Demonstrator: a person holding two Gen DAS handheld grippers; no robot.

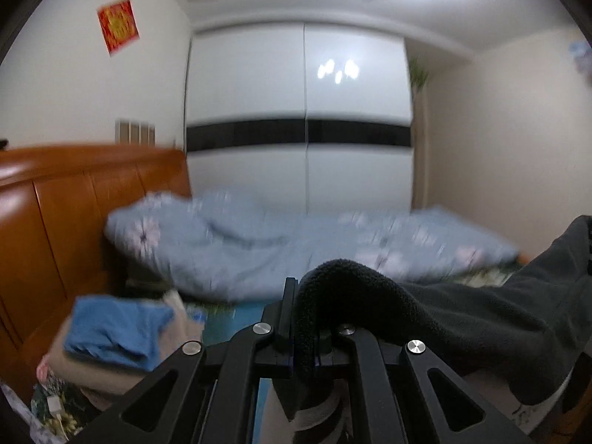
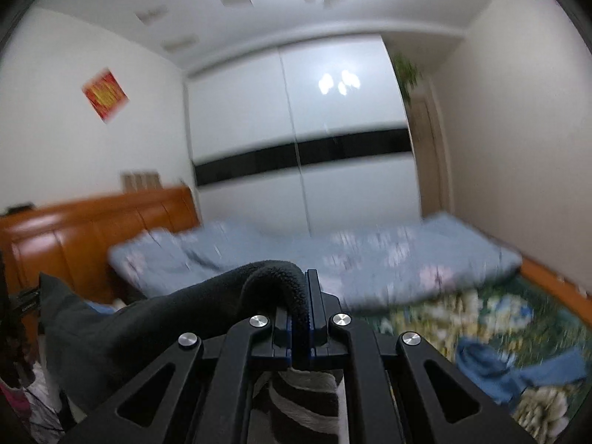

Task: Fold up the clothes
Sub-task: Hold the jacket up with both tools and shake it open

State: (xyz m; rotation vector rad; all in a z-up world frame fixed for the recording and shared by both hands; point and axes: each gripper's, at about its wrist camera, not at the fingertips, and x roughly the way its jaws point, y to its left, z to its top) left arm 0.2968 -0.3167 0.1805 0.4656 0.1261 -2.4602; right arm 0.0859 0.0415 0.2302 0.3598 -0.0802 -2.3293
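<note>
Item: dark fleece garment [image 1: 462,307]. We are holding it up above the bed [image 2: 436,318], stretched between our two tools, its pile bulging over each set of fingertips.

Left gripper [image 1: 305,318]: we are clamping its fingers together on one edge of the garment; the cloth is running off to the right of that view and hanging down below the jaws, where a striped lighter part shows.

Right gripper [image 2: 301,318]: we are pinching it closed on another edge of the garment [image 2: 155,318]; the cloth is trailing away to the left.

Landmark, the bed: a light blue floral quilt [image 1: 259,244] is lying bunched across its far side. A blue cloth [image 1: 118,327] is resting on a beige pile near the orange wooden headboard [image 1: 55,222], at the bed's left. Another blue garment [image 2: 507,370] is lying crumpled on the floral sheet at the bed's near right. Beyond the bed, a white wardrobe [image 1: 299,111] with a black band is filling the far wall. A red square [image 1: 118,26] is hanging on the wall above the headboard.

Both views are blurred.
</note>
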